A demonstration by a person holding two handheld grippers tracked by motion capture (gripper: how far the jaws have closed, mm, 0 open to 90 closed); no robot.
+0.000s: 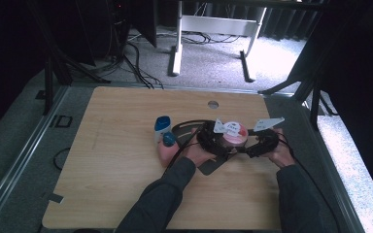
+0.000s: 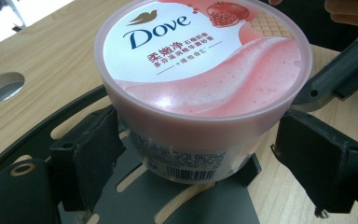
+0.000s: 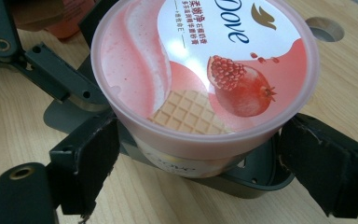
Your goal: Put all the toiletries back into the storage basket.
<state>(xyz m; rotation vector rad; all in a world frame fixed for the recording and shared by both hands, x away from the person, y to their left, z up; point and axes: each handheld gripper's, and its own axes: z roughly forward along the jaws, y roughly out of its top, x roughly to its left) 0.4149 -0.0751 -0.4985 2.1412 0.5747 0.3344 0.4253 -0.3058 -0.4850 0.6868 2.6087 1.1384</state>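
Pink tub (image 2: 200,135), white-and-pink pomegranate lid (image 3: 205,60), pale wood table (image 1: 126,160)

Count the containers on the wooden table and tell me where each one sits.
3. The round pink Dove tub stands on the dark slotted plate between the two tongs. The white bottle with a blue cap and the pink bottle with a blue cap stand just left of it. Hands may hide others.

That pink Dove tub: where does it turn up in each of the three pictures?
High view: the Dove tub sits right of the table's middle, between the two hands.
Left gripper view: it takes up the centre, between the black tongs, logo upright.
Right gripper view: it is at centre top, logo upside down.
Shared landmark: the round hole in the wooden tabletop.
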